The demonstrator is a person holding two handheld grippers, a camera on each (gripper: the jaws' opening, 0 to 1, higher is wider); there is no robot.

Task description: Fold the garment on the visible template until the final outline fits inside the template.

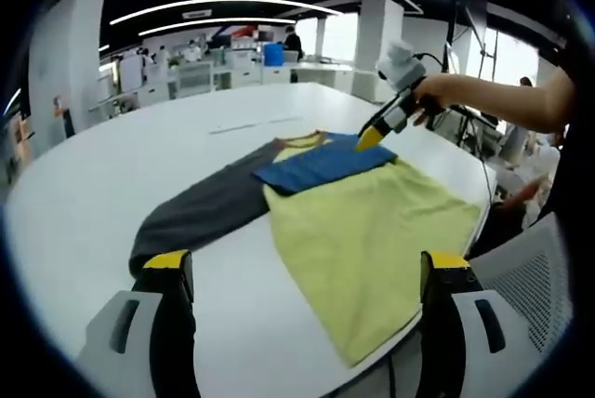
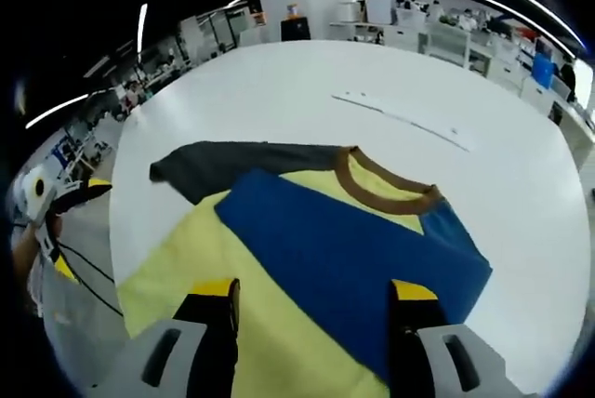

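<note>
- Lying on the white table (image 1: 84,193): the shirt (image 1: 372,221), yellow body spread flat, brown collar (image 2: 386,184) toward the far side.
- Already folded in: the blue sleeve (image 2: 344,249), laid across the chest just below the collar.
- Not yet folded: the grey sleeve (image 1: 200,212), stretching straight out to the side, away from the body.
- Also lying unfolded: the yellow hem end, reaching close to the table edge in the left gripper view.
- Hanging back near that table edge: the left gripper (image 1: 307,272), jaws wide apart, nothing between them, the grey cuff just beside one jaw.
- Hovering over the blue sleeve near the collar: the right gripper (image 2: 311,300), jaws apart in its own view and empty; whether touching the cloth, cannot tell.
- Showing in the left gripper view at the collar end: the same right gripper (image 1: 370,138), yellow tips over the blue fold, held by a hand.
- Template outline: not making it out with any certainty; only a thin faint line (image 2: 400,119) on the table beyond the collar.
- Judging progress: roughly one fold of several done; probably remaining are the grey sleeve inward, then the hem up toward the collar, then checking the outline against the template.
</note>
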